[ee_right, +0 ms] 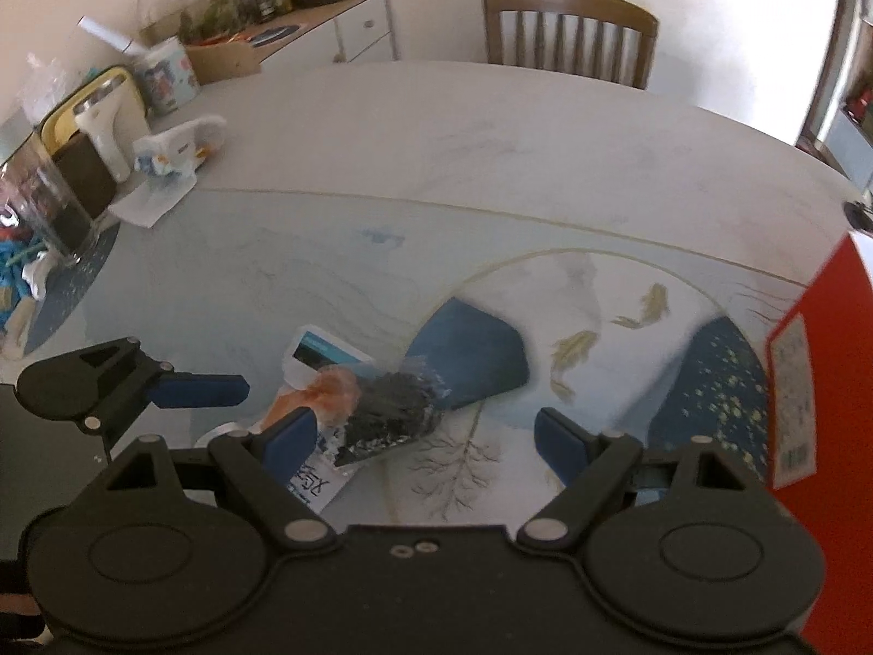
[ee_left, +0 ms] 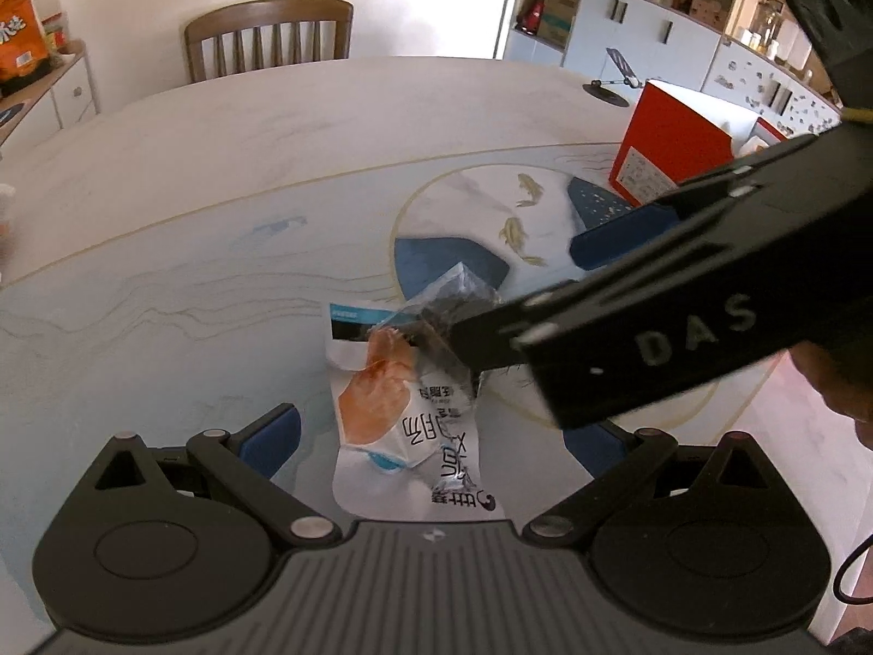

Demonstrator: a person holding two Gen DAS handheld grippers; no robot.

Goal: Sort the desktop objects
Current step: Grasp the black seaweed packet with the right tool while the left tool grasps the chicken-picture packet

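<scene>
Both tools, left tool point(ee_left: 436, 436) and right tool point(ee_right: 425, 436), gape apart over the snack packets point(ee_left: 404, 415), gripping nothing

The right tongs point(ee_left: 551, 278) cover part of the dark packet point(ee_left: 453, 322). Right of them, the red box point(ee_right: 818, 382) runs off-frame.

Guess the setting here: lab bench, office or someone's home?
Most likely a home dining room. A wooden chair stands at a big table with a printed mat, and shelves and cupboards full of household odds and ends line the walls. A snack packet lies on the table.
</scene>
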